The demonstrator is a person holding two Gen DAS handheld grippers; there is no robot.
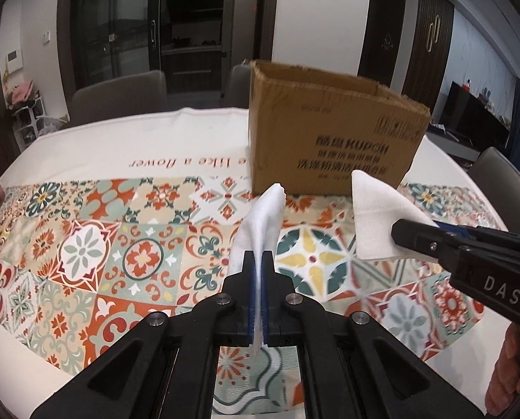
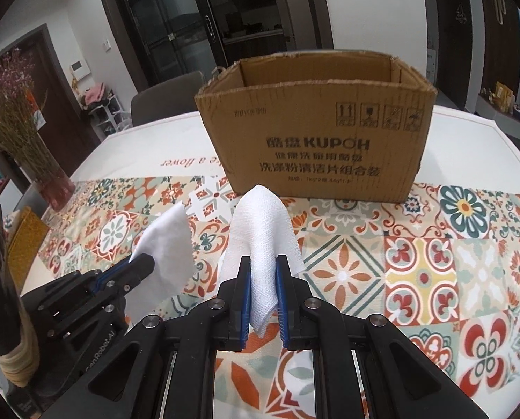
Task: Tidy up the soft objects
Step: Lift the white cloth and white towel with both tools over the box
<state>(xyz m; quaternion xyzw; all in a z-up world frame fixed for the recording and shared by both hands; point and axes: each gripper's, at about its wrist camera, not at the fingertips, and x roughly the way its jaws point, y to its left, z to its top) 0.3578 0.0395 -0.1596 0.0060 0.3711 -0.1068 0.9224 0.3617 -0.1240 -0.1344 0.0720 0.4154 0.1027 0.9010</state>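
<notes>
Patterned tiles cover the worktop point(image 2: 434, 279) from edge to edge, and both cloths are up off it now. The left gripper point(image 1: 258, 262) is pressed tight on a thin white cloth point(image 1: 260, 216), only a narrow fold of it between the pads, the rest standing up loose. The right gripper point(image 2: 262, 265) is pinching a thicker folded white towel point(image 2: 263, 230), bunched and peaked above the jaws. Straight ahead stands the open cardboard box point(image 2: 315, 146), near but not yet under either cloth. Watch that thin one: a bite that slight could slip free on a quick swing. The box rim looks ragged and its near wall tall, so a low approach could snag fabric or nudge the box back. Two grippers side by side could also bump each other over the opening.
</notes>
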